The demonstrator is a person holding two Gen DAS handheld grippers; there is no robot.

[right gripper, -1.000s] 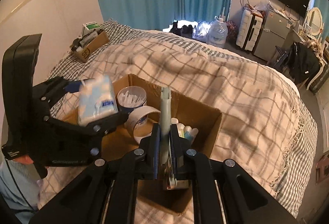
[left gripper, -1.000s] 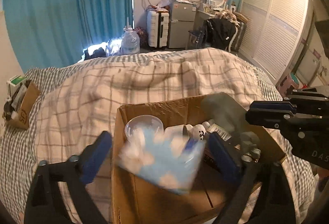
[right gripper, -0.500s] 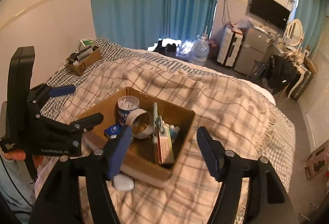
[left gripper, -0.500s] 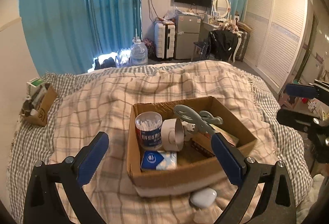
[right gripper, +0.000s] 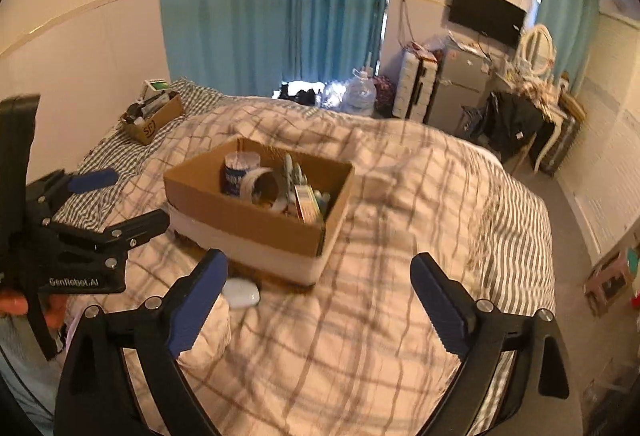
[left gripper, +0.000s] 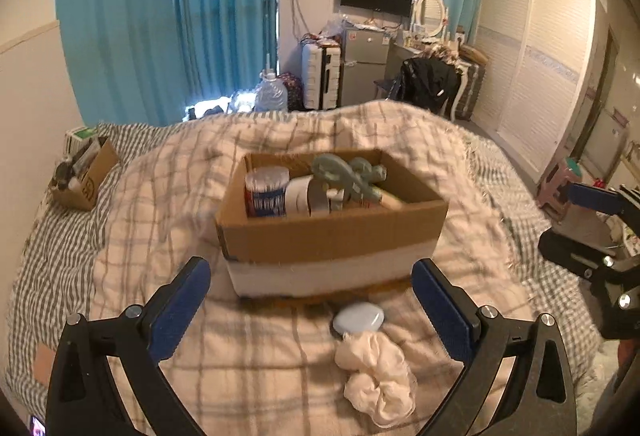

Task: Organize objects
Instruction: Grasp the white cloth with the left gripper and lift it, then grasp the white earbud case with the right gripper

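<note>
A cardboard box [left gripper: 332,232] with a white band stands on the plaid blanket. It holds a cotton-swab jar [left gripper: 267,192], a tape roll [left gripper: 304,196] and a grey-green tool [left gripper: 344,176]. A white oval case [left gripper: 359,318] and a cream cloth bundle [left gripper: 376,376] lie in front of the box. My left gripper [left gripper: 310,280] is open and empty, short of the box. My right gripper [right gripper: 320,268] hangs before the box [right gripper: 248,220]; its jaws are opening with nothing between them. The white case [right gripper: 241,293] lies by its left finger.
A smaller cardboard box [left gripper: 86,176] full of items sits at the bed's far left by the wall. Beyond the bed are blue curtains [left gripper: 168,16], a water jug [left gripper: 271,96], a suitcase [left gripper: 321,76] and a wardrobe [left gripper: 540,76]. The bed drops off on the right.
Both grippers have drawn back from the box. The right gripper opened and let go of the grey-green tool, which now lies in the box. The blue tissue pack left the left gripper's fingers.
</note>
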